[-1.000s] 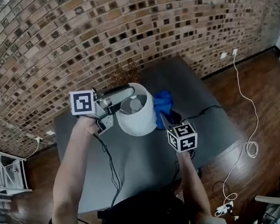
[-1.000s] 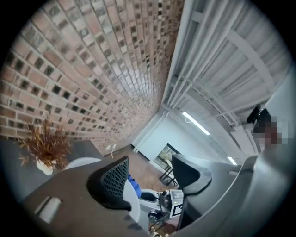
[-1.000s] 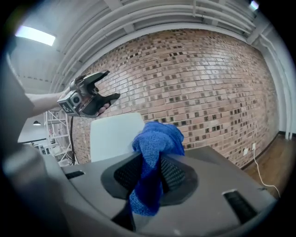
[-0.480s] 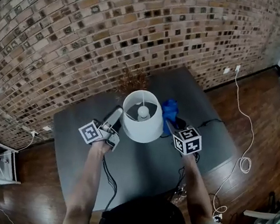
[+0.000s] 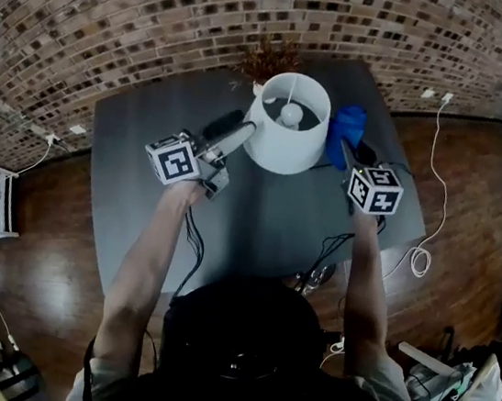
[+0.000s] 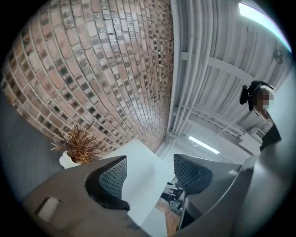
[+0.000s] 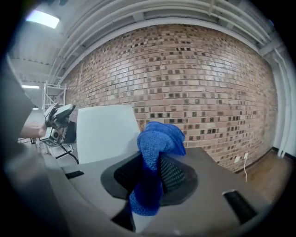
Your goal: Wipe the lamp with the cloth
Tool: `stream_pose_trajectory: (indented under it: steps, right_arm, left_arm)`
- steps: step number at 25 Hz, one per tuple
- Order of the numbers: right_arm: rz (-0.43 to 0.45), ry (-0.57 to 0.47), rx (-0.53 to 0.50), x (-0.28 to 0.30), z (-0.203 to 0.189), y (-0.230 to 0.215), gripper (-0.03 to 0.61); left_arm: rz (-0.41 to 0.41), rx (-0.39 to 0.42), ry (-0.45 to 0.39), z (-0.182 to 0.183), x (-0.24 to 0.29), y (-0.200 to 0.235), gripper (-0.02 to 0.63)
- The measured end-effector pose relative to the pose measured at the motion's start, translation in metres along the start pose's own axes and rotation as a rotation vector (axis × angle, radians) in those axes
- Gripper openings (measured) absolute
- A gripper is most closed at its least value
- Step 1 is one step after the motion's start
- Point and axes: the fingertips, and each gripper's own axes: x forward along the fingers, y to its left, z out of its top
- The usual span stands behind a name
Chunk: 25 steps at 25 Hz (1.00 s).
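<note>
I am pinching the blue cloth (image 7: 157,139) in the right hand-held gripper (image 7: 150,175), just right of the white lamp (image 5: 286,135), which is standing upper centre on the tabletop (image 5: 267,220). The left hand-held gripper (image 6: 148,178) has just been opening wide, with the lamp showing between its jaws, unpressed. My judgement: I should be bracing the lamp lightly from the left while sweeping the cloth gently.

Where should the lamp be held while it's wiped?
Probably the thin wall of the shade at its open top rim; it is too wide to span. Come from the left, since the cloth is on the right. The left claw, jaws just opened wider, has the shade between them.
</note>
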Motion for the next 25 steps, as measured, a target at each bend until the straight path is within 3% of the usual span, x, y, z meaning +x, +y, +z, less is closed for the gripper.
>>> stream_pose_trajectory:
  steps: [3, 8, 10, 19, 21, 25]
  right_arm:
    - [0.000, 0.015, 0.044, -0.015, -0.020, 0.007, 0.095]
    - [-0.009, 0.041, 0.104, -0.041, -0.045, 0.025, 0.096]
    - [-0.011, 0.059, 0.122, -0.053, -0.053, 0.028, 0.097]
    - [0.022, 0.090, 0.178, -0.082, -0.061, 0.044, 0.097]
    - [0.073, 0.178, 0.244, -0.080, -0.085, 0.059, 0.097]
    - [0.218, 0.439, 0.333, -0.062, -0.183, 0.111, 0.100]
  left_arm:
    - [0.024, -0.011, 0.016, -0.017, -0.035, -0.004, 0.301]
    - [-0.004, 0.022, 0.013, -0.035, -0.079, -0.025, 0.280]
    - [-0.010, 0.032, 0.019, -0.041, -0.092, -0.030, 0.233]
    - [-0.080, 0.026, 0.007, -0.040, -0.094, -0.040, 0.192]
    - [-0.096, 0.025, 0.006, -0.041, -0.093, -0.046, 0.192]
    - [-0.096, -0.005, -0.001, -0.053, -0.102, -0.048, 0.173]
